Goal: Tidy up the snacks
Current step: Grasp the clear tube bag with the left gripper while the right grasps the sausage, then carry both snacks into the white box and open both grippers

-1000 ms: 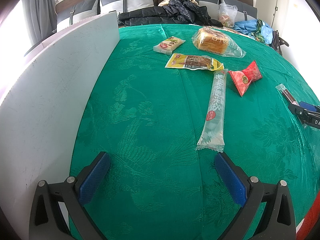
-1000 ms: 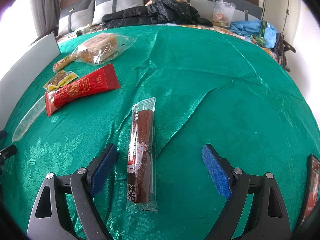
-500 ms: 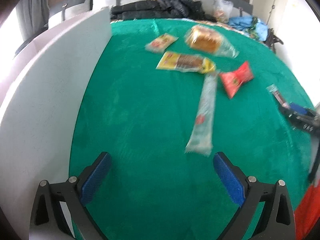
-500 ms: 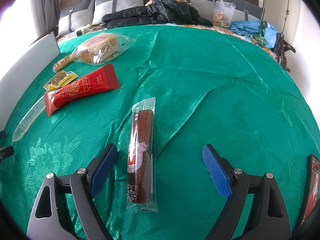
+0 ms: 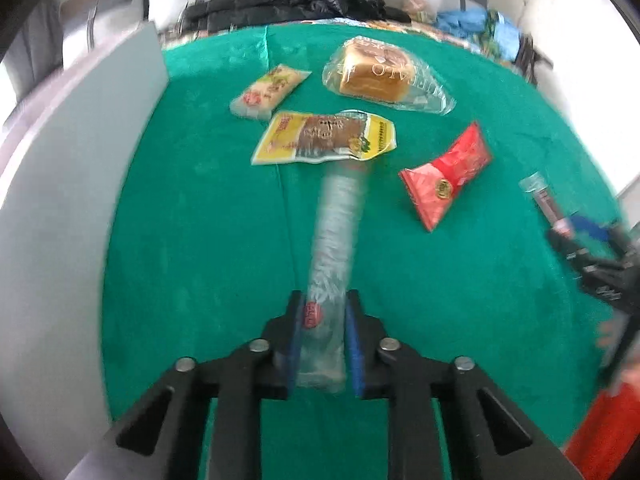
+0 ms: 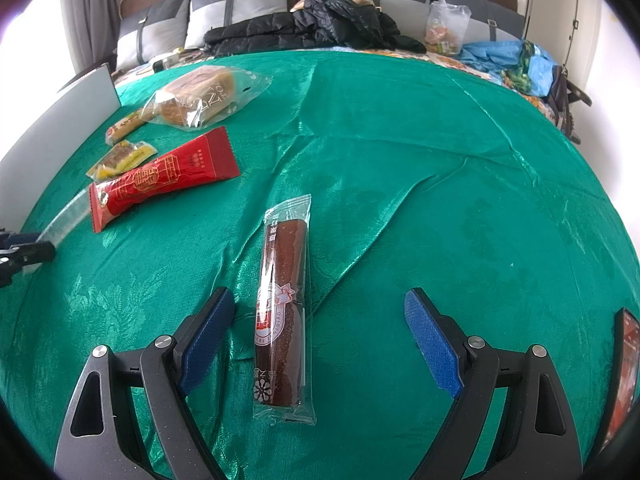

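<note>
My left gripper (image 5: 322,300) is shut on the near end of a long clear tube-shaped snack pack (image 5: 334,236), whose far end reaches a yellow snack packet (image 5: 326,136). A bagged bread loaf (image 5: 378,72), a pale small packet (image 5: 270,90) and a red pouch (image 5: 448,178) lie beyond on the green cloth (image 5: 200,220). My right gripper (image 6: 320,304) stands open over a dark brown roll in clear wrap (image 6: 282,304), its fingers apart from it on either side. From the right wrist view the red pouch (image 6: 160,178) and bread (image 6: 200,98) lie at left.
A white board (image 5: 64,200) stands along the cloth's left edge. Black jackets (image 6: 320,28), grey pillows and a blue bag (image 6: 504,60) sit behind the cloth. A red-edged object (image 6: 624,368) lies at the right wrist view's lower right. The right gripper's dark frame (image 5: 600,268) shows at right.
My left gripper moved over the long clear pack and shut on its near end; earlier it stood wide open beside it. The right gripper and brown roll have not moved.
</note>
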